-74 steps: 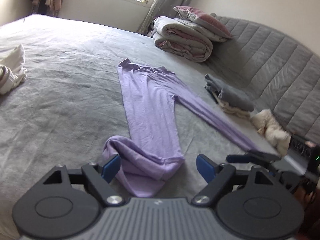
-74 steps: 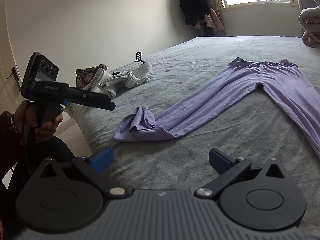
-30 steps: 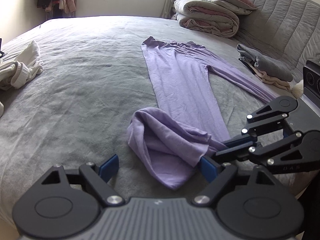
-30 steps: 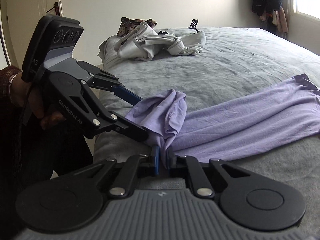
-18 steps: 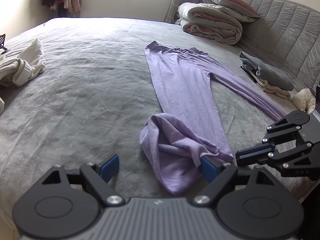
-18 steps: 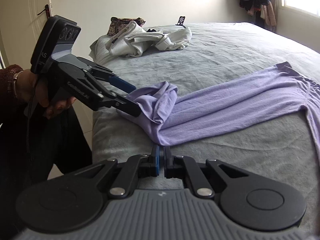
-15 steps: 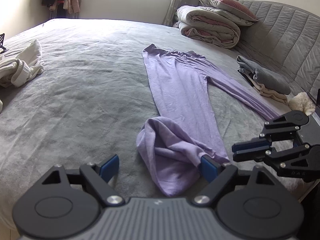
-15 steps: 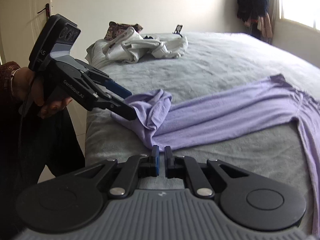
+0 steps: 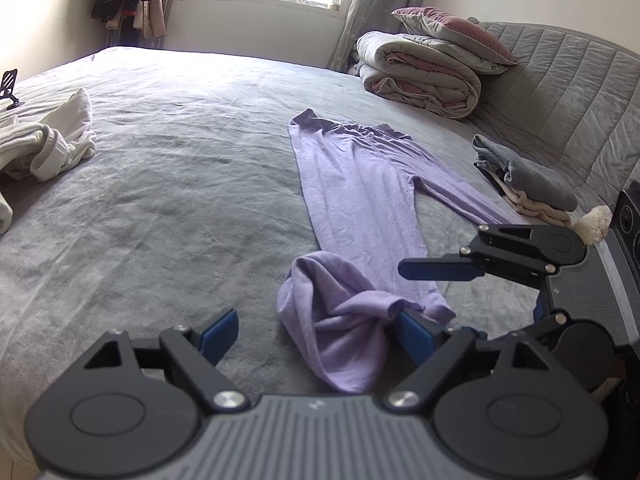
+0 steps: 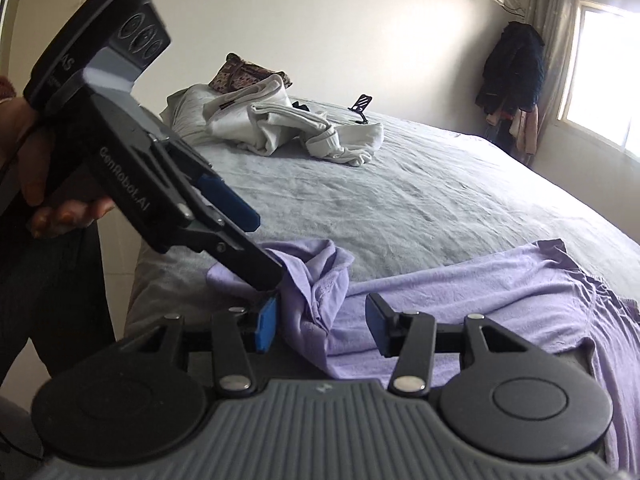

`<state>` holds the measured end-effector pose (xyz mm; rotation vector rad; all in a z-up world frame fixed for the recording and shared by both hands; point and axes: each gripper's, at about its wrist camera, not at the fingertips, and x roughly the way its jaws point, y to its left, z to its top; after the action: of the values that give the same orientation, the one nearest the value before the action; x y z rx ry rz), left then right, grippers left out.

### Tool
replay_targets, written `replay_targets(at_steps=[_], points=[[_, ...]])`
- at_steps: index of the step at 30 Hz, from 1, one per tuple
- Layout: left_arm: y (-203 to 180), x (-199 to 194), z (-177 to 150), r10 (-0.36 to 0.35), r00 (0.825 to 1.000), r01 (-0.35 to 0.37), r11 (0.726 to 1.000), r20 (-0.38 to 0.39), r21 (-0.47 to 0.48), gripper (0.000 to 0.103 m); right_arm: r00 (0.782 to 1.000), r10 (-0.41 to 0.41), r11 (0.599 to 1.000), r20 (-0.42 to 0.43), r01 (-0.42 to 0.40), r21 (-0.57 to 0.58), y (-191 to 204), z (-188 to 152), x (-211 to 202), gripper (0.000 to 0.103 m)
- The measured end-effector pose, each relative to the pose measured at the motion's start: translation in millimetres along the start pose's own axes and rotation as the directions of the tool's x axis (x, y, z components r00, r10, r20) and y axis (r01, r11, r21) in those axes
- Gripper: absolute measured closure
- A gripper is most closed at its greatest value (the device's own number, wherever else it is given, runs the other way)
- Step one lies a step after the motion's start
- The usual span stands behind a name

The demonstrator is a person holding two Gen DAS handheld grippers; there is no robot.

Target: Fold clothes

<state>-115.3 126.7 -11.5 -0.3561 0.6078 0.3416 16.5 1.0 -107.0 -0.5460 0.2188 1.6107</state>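
Left wrist view: the left gripper (image 9: 316,326) is hanging over the near edge of the grey bed (image 9: 160,200) with its jaws spread wide. The lilac leggings (image 9: 360,200) are lying lengthwise on the bed, waistband toward the window; the near leg end is sitting bunched in a heap (image 9: 336,320) between the jaws, its crumpled edge lying against the right blue pad, though nothing is pinching it. The right gripper (image 9: 440,270) is coming in from the right edge, one blue finger showing side-on over the cloth; its other finger is being hidden behind the left gripper's own frame, so its gap is hard to judge here. A folded grey pile (image 9: 528,184) is resting by the headboard, partly cut by the tool.

Right wrist view: the right gripper (image 10: 320,326) is opening, its pads standing clear of the lilac cloth (image 10: 312,280) lying between them. The left gripper (image 10: 256,240) is reaching down from the left, its lower finger tip being buried behind the fabric fold. The hand (image 10: 52,208) gripping it is being cropped by the frame edge.

Half a second ago the right pads were nearly together at the hem; now they are parting, and the cloth is lying released.
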Motion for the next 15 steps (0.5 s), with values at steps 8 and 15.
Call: replay_targets(at_steps=[8, 15], points=[[3.0, -3.8, 0.5, -0.001, 1.0, 0.001, 1.0, 0.017, -0.02, 0.016, 0.994, 0.113, 0.993, 0.016, -0.112, -0.028, 11.3, 6.9, -6.0, 0.052], [5.3, -7.8, 0.9, 0.022, 0.999, -0.02, 0.999, 0.039, -0.031, 0.028, 0.999, 0.048, 0.998, 0.022, -0.049, 0.026, 4.8, 7.1, -5.8, 0.053]])
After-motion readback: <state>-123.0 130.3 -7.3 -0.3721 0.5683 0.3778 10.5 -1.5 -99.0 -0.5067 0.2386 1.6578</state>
